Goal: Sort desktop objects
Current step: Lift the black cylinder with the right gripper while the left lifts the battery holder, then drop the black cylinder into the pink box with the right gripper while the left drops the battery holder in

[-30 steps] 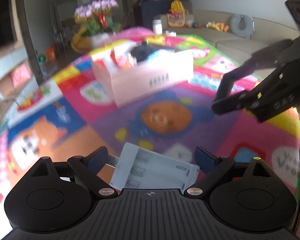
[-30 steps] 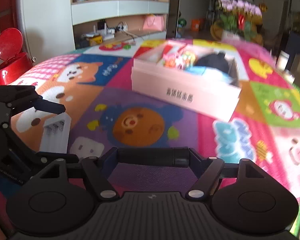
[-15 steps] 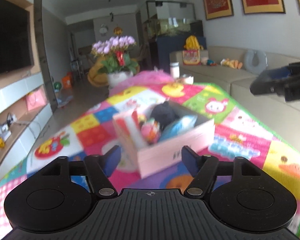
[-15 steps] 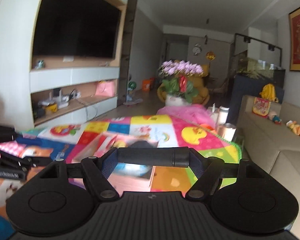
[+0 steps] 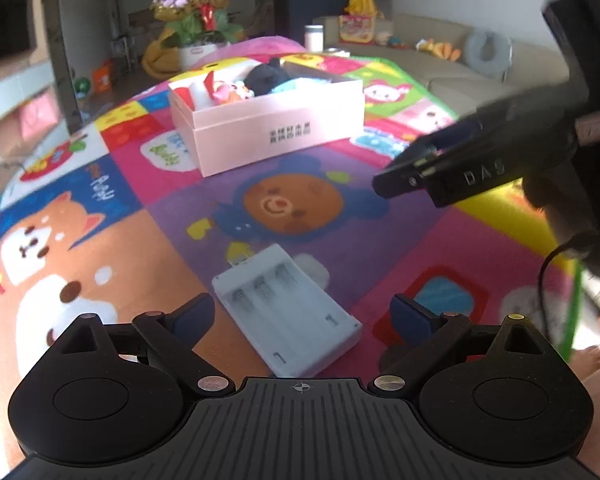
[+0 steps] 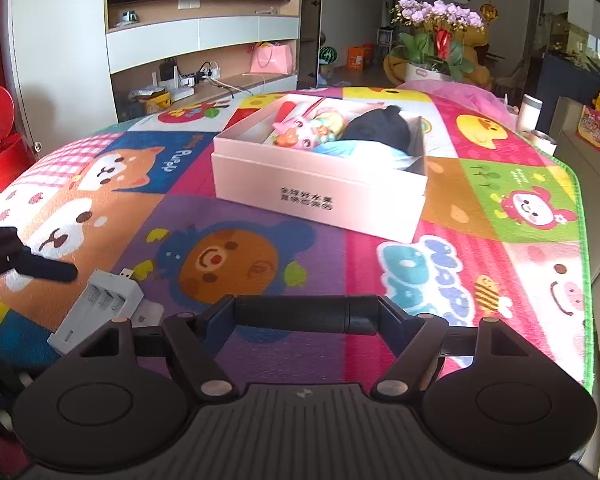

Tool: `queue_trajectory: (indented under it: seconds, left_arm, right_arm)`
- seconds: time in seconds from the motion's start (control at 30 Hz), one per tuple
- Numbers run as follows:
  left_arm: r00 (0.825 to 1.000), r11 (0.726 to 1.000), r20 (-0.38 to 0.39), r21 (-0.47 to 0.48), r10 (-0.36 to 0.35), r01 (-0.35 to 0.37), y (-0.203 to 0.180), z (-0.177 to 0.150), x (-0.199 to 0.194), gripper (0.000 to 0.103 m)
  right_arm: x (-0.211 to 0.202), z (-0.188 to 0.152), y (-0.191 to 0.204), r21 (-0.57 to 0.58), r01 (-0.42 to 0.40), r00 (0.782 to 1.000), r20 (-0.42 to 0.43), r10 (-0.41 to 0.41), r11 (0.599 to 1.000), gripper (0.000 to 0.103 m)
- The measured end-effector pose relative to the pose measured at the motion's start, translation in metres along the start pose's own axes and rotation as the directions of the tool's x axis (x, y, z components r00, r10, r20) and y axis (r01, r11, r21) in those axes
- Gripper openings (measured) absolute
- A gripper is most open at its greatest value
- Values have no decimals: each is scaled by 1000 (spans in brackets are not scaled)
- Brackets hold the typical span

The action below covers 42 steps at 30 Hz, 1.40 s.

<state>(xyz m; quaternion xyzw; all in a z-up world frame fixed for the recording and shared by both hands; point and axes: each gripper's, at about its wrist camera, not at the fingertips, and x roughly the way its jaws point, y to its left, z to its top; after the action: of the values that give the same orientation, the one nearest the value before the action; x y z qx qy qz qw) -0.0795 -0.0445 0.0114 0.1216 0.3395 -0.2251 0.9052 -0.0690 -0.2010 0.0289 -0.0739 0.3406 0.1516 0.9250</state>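
The white battery charger [image 5: 286, 314] lies flat on the colourful play mat [image 5: 100, 240], with its open slots facing up and its small USB plug pointing away toward the pink box [image 5: 276, 128]. It rests on the purple square of the mat, close to the printed brown bear face [image 5: 292, 204]. The left gripper [image 5: 302, 316] is low above it with its jaws spread wide; the charger sits between the two blue fingertips [image 5: 194, 314], and neither of them touches it.

From the right wrist view, the same charger [image 6: 98, 306] appears at the lower left, beside a dark finger of the left gripper [image 6: 44, 270]. The right gripper [image 6: 306, 314] has its jaws pinching a black cylinder [image 6: 300, 314], which lies crosswise between them. In the left wrist view the right gripper [image 5: 432, 164] hangs over the right part of the mat, well apart from the charger.

The pink box [image 6: 320, 196] stands farther back on the mat, open at the top. Inside it there is a colourful toy [image 6: 308, 130], a black soft thing [image 6: 380, 130] and something light blue [image 6: 364, 152]. Behind the mat I see a pot of purple flowers [image 6: 436, 36], a TV shelf [image 6: 204, 48] and, on the other side, a beige sofa [image 5: 460, 68].
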Motion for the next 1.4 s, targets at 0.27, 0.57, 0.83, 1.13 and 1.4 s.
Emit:
queue_trajectory:
  seconds: [0.27,0.57,0.83,1.13,1.4]
  left_arm:
    - [997,998,32,24,-64,63,11,3,2,100]
    - [965,965,15,-14,-262,262,42,19,28,101]
    - [945,938,-43,117,-324,327,9,-4,0,101]
    - [976,967,-20,130,-218,219,-10,-7,1,92]
    - [983,974,-13,130,-184,184,-11,-7,-6,92]
  right_arm:
    - [7,-5,14,-44,-19,1000,-23,18,999,75]
    - [12,-12,16,-32,-45,998,-55,43,998,80]
    - [11,-16,7,-3,-43,997,-63,43,999,86]
    - [11,-16,11,-11,-38,998,-60,38,999,86]
    - [14,-15,9,-3,-42,998,-56,41,999,86]
